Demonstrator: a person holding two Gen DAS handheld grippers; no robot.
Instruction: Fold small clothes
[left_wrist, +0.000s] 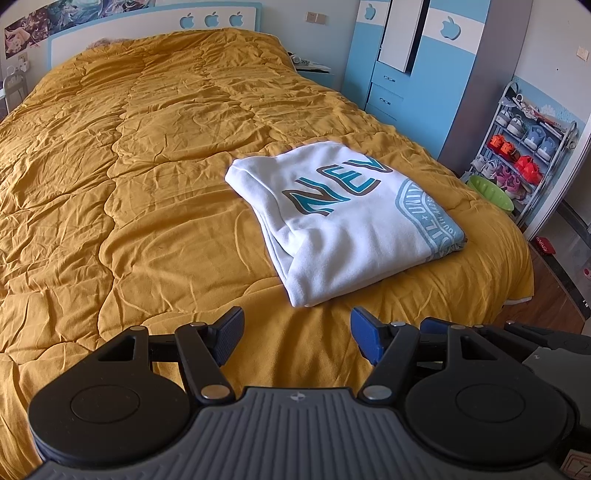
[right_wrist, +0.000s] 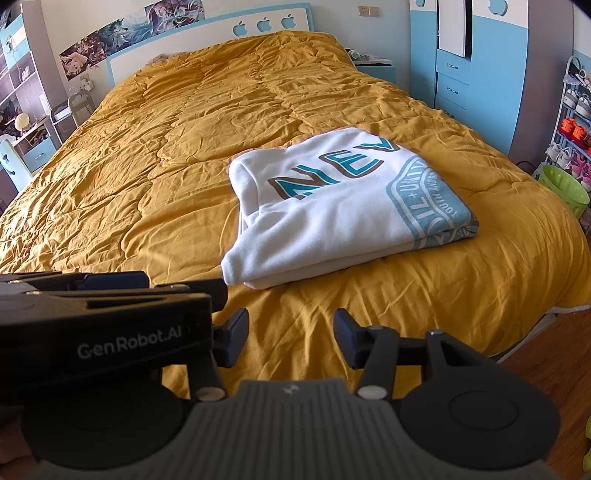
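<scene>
Here the white sweatshirt (left_wrist: 343, 221) lies folded into a neat rectangle on the mustard quilt (left_wrist: 129, 184) near the bed's foot — while the left gripper (left_wrist: 297, 334) and right gripper (right_wrist: 291, 341) hover side by side just short of it, fingers parted and holding nothing.

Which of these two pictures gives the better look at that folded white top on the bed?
The right wrist view: the folded white top lies nearly centred, showing its stacked layers along the near edge and the round blue print. The left wrist view shows the same top further right, its near corner pointing at the camera.
</scene>
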